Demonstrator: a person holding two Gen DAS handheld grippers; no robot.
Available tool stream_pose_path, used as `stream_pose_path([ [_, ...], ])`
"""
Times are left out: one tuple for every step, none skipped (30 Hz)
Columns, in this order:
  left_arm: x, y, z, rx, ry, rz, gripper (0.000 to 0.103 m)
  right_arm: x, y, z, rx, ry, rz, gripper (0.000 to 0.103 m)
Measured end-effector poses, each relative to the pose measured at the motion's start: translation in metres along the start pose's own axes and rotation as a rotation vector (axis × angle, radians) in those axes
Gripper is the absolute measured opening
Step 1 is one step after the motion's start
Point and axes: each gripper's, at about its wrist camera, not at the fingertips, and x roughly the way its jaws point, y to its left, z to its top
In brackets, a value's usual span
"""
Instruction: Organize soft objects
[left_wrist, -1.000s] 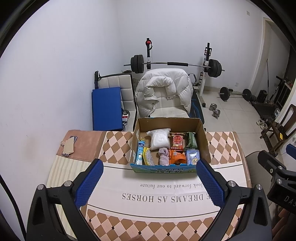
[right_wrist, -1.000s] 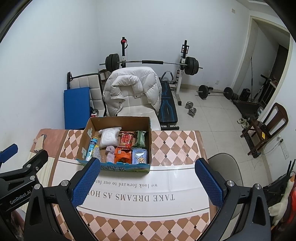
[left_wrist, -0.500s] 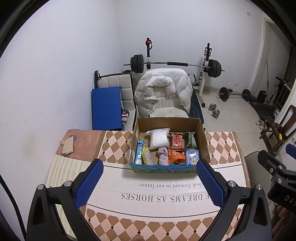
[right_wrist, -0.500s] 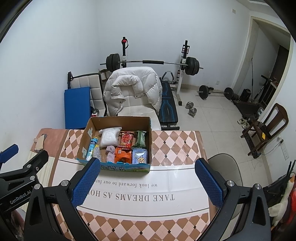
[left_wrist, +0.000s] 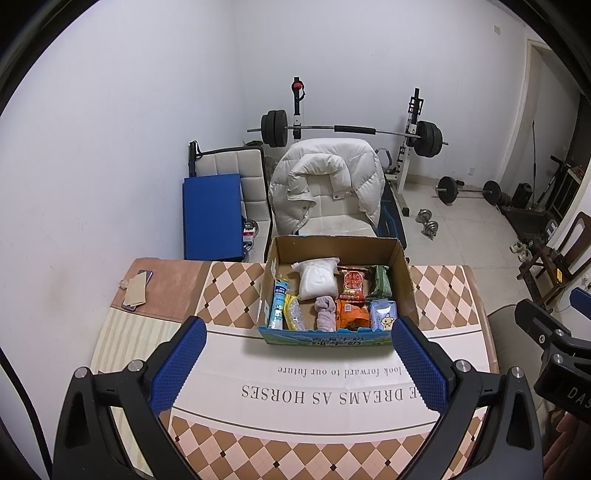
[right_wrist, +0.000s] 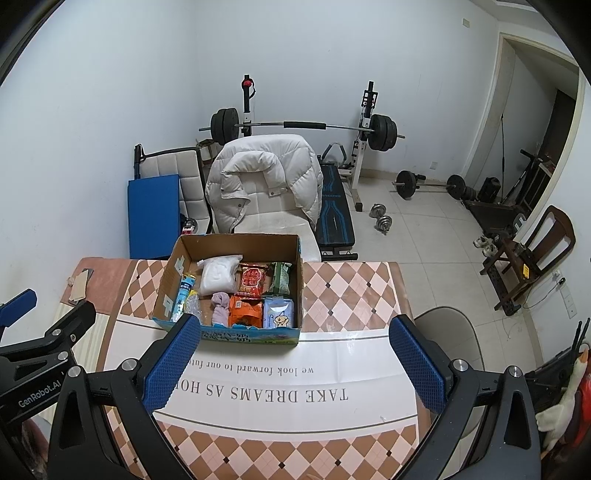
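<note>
Basically, nothing is seen to have changed over the last second: the same framing is kept in both wrist views and no item has shifted. The left gripper (left_wrist: 297, 363) is held above the table (left_wrist: 443, 291) with jaws wide apart and nothing between them; the same is seen for the right gripper (right_wrist: 295, 360). All soft items are found inside the cardboard box (left_wrist: 404, 280): a white pouch (left_wrist: 317, 282), a pink sock roll (left_wrist: 325, 312), red snack pack (left_wrist: 352, 282), orange pack (left_wrist: 352, 314), blue tissue pack (left_wrist: 384, 314), green pack (left_wrist: 380, 280). Packed neatly, so either a sorted end state or a start before unpacking is fitted; it cannot be settled from this.
</note>
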Motion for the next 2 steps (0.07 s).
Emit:
stream_pose_path([
  [-0.0002, -0.0002, 0.0002, -0.001, -0.001, 0.001, 0.103, -0.0002, -0.0004, 0.0, -0.001, -0.001, -0.002, 0.103],
  [-0.0007, 0.0, 0.001, -0.003, -0.002, -0.001, 0.103, -0.0005, 0.0002, 0.001, -0.001, -0.001, -0.001, 0.103],
])
